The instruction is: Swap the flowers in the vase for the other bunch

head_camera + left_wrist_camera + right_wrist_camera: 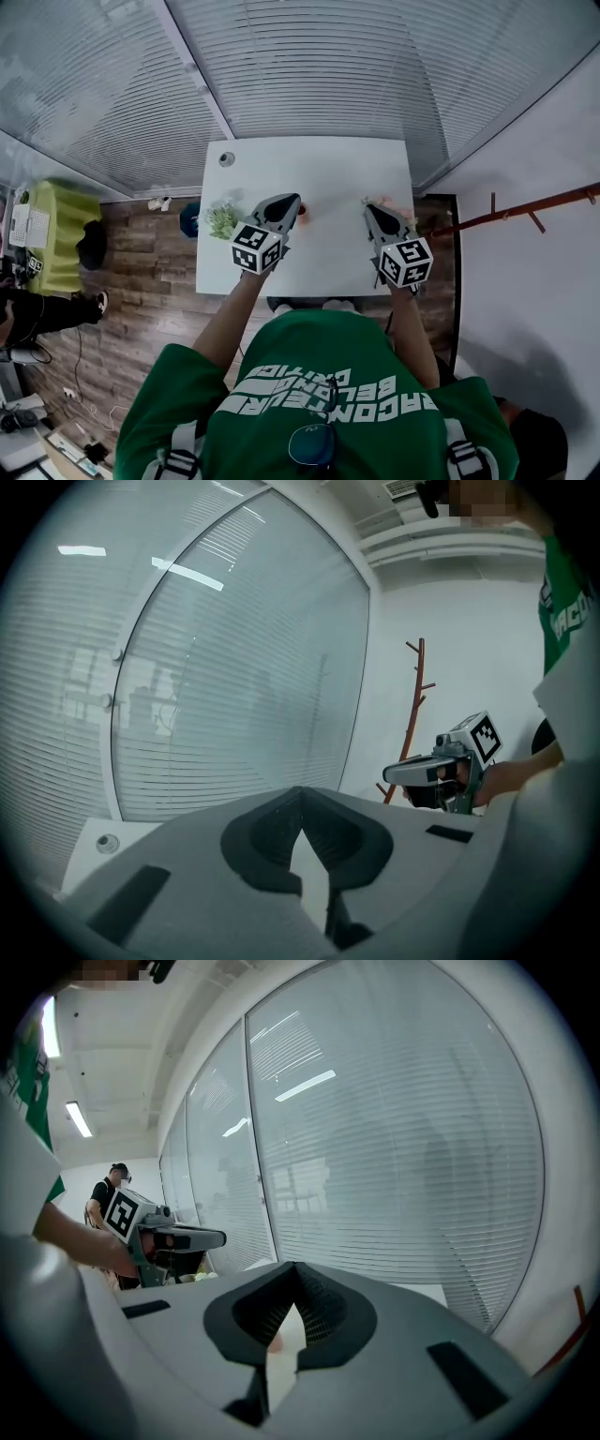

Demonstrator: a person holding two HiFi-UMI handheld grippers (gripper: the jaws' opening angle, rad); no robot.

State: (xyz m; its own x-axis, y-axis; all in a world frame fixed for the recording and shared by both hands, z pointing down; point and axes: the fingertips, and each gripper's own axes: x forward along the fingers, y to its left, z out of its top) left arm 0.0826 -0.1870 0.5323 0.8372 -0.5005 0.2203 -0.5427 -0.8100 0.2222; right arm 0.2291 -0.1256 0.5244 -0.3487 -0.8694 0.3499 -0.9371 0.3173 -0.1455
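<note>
A white table stands against a glass wall. A green bunch of flowers lies at its left edge, and pale flowers show beside the tip of my right gripper. A small pinkish-orange thing sits by my left gripper's tip; I cannot tell what it is. My left gripper hangs over the table's left half with its jaws shut and nothing between them. My right gripper hangs over the right half, also shut and holding nothing. Each gripper view shows the other gripper.
Slatted blinds behind glass close off the far side of the table. A wooden coat rack stands at the right. A round grommet sits in the table's far left corner. A yellow-green seat stands on the floor to the left.
</note>
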